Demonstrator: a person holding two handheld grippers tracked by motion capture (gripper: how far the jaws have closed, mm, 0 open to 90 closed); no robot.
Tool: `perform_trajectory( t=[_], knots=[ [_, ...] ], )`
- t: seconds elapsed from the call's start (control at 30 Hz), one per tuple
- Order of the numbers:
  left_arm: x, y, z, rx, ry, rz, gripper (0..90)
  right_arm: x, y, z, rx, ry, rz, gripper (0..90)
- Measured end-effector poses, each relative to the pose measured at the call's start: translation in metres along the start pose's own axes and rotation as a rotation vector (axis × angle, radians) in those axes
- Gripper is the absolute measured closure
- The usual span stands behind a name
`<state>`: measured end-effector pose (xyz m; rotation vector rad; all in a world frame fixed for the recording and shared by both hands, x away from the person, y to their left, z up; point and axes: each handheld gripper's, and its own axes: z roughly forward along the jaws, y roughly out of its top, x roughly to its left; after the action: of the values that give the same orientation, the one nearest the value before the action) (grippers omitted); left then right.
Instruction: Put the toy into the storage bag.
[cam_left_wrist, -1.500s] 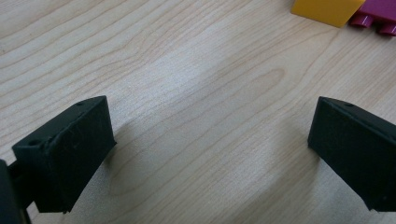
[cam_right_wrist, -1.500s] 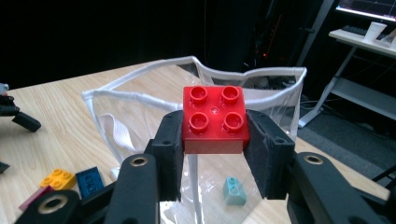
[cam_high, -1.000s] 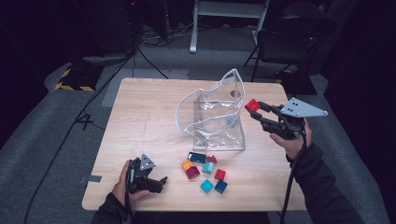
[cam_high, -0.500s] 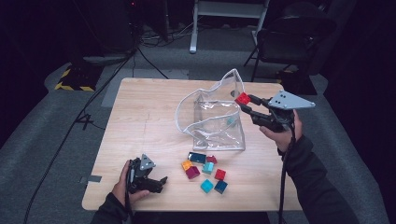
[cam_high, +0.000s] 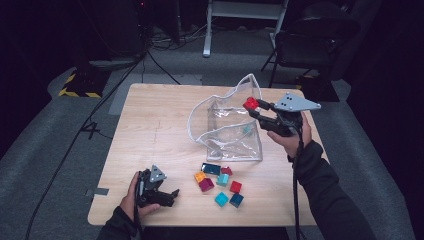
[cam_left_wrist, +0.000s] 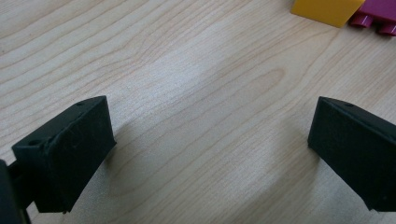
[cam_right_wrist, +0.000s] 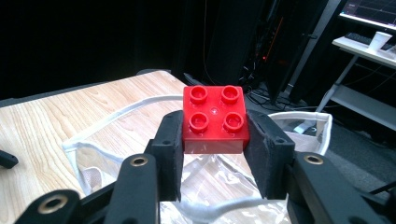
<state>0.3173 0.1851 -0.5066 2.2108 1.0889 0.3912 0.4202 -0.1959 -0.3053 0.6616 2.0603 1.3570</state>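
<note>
My right gripper (cam_high: 253, 107) is shut on a red four-stud brick (cam_high: 251, 103) and holds it above the right rim of a clear plastic bag (cam_high: 227, 132). In the right gripper view the red brick (cam_right_wrist: 215, 119) sits squeezed between both pads, with the gripper (cam_right_wrist: 215, 154) over the bag's open mouth (cam_right_wrist: 140, 154). A teal brick (cam_high: 247, 130) lies inside the bag. My left gripper (cam_high: 170, 196) rests on the table's near left part, open; in its own view the gripper (cam_left_wrist: 208, 154) has bare wood between the jaws.
Several loose bricks (cam_high: 219, 180) in teal, red, magenta and yellow lie in front of the bag. A yellow brick (cam_left_wrist: 327, 9) and a magenta one (cam_left_wrist: 378, 14) edge the left gripper view. A chair (cam_high: 310, 45) and cables stand beyond the wooden table (cam_high: 150, 125).
My right gripper has carried the red brick leftward, from beside the bag to over its right rim. The left gripper has stayed in place.
</note>
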Motion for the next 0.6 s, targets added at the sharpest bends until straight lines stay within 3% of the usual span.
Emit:
perform_trajectory(
  t=[0.33,0.6],
  knots=[
    [0.000,0.000,0.000,-0.001,-0.003,-0.001,0.5,-0.003,-0.006,0.023,0.046,-0.020,0.031,59.3],
    [0.000,0.000,0.000,-0.002,-0.002,-0.003,0.6,-0.006,-0.011,0.026,0.055,-0.038,0.060,58.4]
  ],
)
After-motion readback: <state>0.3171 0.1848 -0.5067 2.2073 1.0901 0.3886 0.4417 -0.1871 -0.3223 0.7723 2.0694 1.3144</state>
